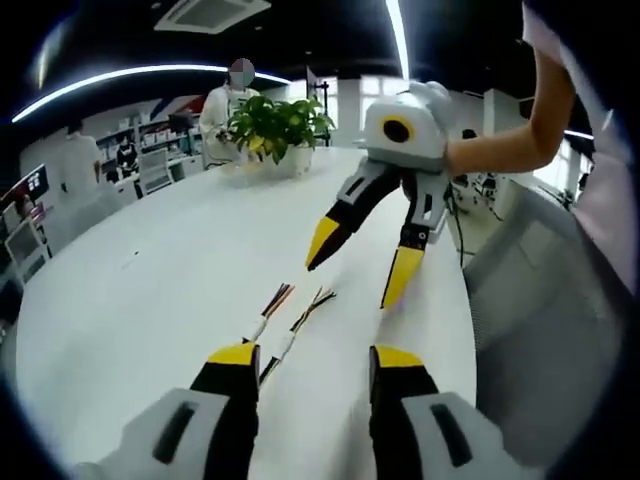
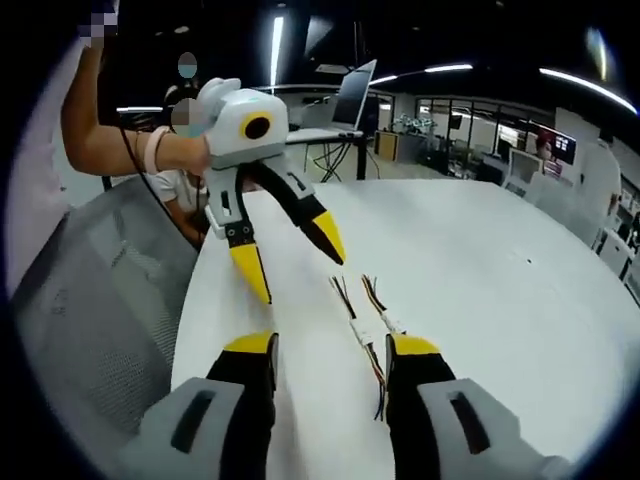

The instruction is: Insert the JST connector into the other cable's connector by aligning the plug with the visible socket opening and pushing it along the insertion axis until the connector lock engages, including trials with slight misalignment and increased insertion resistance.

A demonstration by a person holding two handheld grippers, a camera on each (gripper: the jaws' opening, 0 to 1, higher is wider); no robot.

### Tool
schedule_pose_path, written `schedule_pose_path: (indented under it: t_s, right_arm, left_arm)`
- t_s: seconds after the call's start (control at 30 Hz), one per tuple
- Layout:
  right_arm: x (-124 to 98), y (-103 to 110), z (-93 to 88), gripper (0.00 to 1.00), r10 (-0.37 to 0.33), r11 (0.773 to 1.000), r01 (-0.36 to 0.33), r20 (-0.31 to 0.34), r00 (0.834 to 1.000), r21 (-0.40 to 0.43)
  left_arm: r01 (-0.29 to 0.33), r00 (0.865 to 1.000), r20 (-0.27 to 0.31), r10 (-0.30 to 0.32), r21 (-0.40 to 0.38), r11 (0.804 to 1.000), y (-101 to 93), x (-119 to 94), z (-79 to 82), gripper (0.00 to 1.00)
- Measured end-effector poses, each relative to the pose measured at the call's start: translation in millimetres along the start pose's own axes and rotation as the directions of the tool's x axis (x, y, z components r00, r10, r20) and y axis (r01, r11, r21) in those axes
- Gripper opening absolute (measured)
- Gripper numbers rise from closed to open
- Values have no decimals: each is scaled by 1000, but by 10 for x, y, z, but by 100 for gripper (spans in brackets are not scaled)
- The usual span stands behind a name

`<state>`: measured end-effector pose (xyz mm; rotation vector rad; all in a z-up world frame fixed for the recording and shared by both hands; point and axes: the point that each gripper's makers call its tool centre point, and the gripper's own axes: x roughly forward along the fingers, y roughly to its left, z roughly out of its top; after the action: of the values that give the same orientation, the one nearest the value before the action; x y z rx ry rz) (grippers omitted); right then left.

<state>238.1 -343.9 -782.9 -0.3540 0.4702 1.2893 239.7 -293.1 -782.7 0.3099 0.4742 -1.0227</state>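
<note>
Both pairs of yellow-tipped fingers (image 1: 236, 356) hang apart, empty, above 2 thin, limp multicoloured cables with small white connectors (image 1: 285, 322) lying side by side on the white table (image 1: 130, 300); they look light, best pinched at the connectors.

The left gripper view looks forward along its own jaws, low over a white table (image 1: 150, 300), facing the right gripper (image 1: 360, 275) close ahead. The right gripper view looks back the opposite way, facing the left gripper (image 2: 295, 265) at similar closeness. Both views share the two cables (image 1: 285, 325) (image 2: 362, 325) lying on the table between the grippers.
</note>
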Motion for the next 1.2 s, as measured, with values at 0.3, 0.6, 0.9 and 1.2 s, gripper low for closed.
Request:
schedule_pose_path:
  t_s: [0.3,0.6,0.9,1.2]
  right_arm:
    - [-140,27,88,47,-66,997,64,33,997,46]
    - [-189,79,84,55,-107,992,105,25,994,77]
    - [-314,102,155,63,-150,983,143,51,987,119]
    - [-448,152,163,74,-201,973,192,62,978,127]
  left_arm:
    - [-85,995,41,86,-38,996,-18,-224,93,42]
    - [-128,984,108,145,-150,980,-116,-436,220,48]
    - [-152,978,122,171,-149,977,-167,-581,268,52]
    - [-207,971,99,219,-126,970,-200,-647,231,66]
